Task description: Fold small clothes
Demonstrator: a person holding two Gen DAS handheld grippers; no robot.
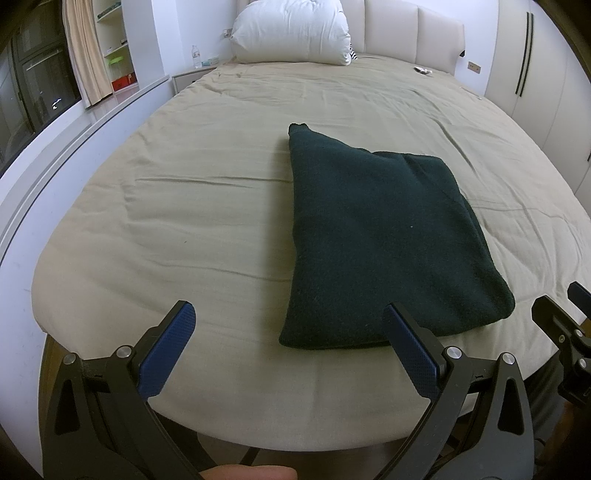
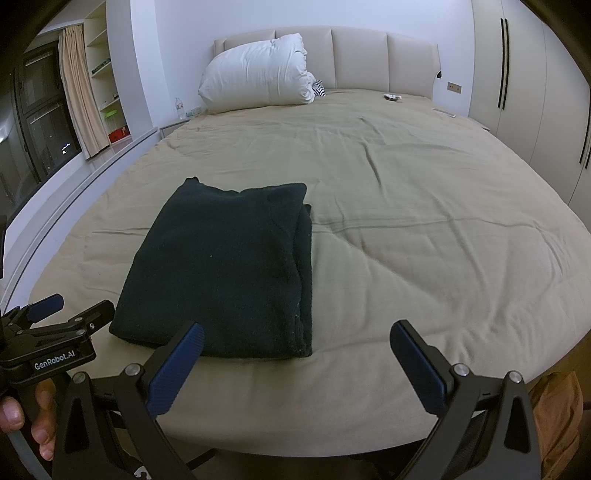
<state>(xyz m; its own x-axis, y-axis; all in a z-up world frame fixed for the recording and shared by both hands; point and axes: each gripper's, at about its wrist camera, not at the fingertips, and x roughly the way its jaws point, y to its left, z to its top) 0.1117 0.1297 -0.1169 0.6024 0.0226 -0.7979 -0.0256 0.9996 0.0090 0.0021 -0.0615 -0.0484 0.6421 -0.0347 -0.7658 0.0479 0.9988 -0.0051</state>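
— Blue-padded left gripper [image 1: 290, 325] and right gripper [image 2: 297, 345]: both spread wide, clamping nothing?
— Yes. Beyond, folded dark garment [image 1: 384, 243] flat on beige bedspread [image 1: 207, 206]. Farther, white pillow [image 1: 291, 31], partly cropped; striped item behind, hard to identify.

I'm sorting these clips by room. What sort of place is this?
A bedroom, most likely in a home: a large bed with a padded headboard, a white pillow, and a built-in wardrobe along the wall.
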